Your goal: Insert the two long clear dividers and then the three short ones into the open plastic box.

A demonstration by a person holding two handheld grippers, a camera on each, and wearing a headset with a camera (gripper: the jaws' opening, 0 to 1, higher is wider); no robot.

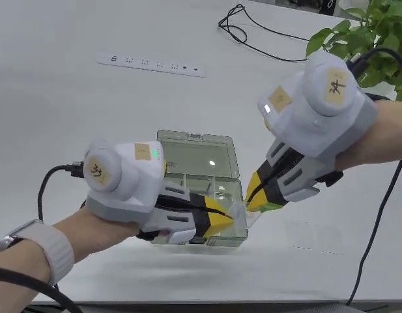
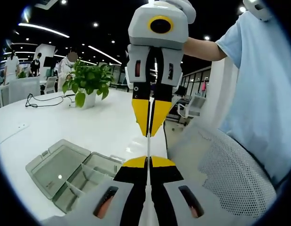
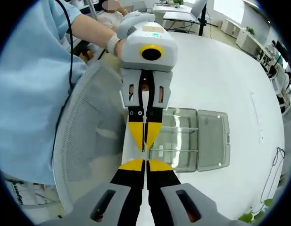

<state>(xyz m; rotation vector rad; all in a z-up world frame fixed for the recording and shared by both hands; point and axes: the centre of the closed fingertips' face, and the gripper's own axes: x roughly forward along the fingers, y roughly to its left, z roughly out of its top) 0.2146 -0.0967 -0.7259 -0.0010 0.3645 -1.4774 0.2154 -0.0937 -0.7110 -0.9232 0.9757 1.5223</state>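
Fingers, left gripper (image 2: 148,161): pressed together on a thin pale edge that I take for a clear divider (image 2: 148,147) (seen edge-on, so little more than a line).
Fingers, right gripper (image 3: 145,162): likewise together, nipping the other end of the same strip; the two sets of tips point at each other and nearly meet.
Divider, place: in the air between the two grippers, just off the near right corner of the base in the head view, and not yet in any slot.
Divider, long axis: runs tip to tip, from the left gripper to the right gripper. I cannot tell whether it is a long or a short piece, as so little of it shows free.
Open plastic box (image 1: 187,160): sits on the white worktop (image 1: 70,117), its lid laid flat behind the base. Some partitions already stand in the base (I cannot count them surely).
Relation that matters: the base lies below the strip and toward the left gripper's side, so the strip likely has to move back over the base and come down in line with a free slot.
Nearer hand: the left, whose gripper lies over the near edge of the base. The right gripper stands just beside the corner and higher.
Left hand pose: low, coming in from the near left, with the fingers almost level and pointing right.
Right hand pose: raised, coming in from the right, with the fingers slanting down and to the left.
Step, as I judge it: bringing a divider to its slot with both grippers.
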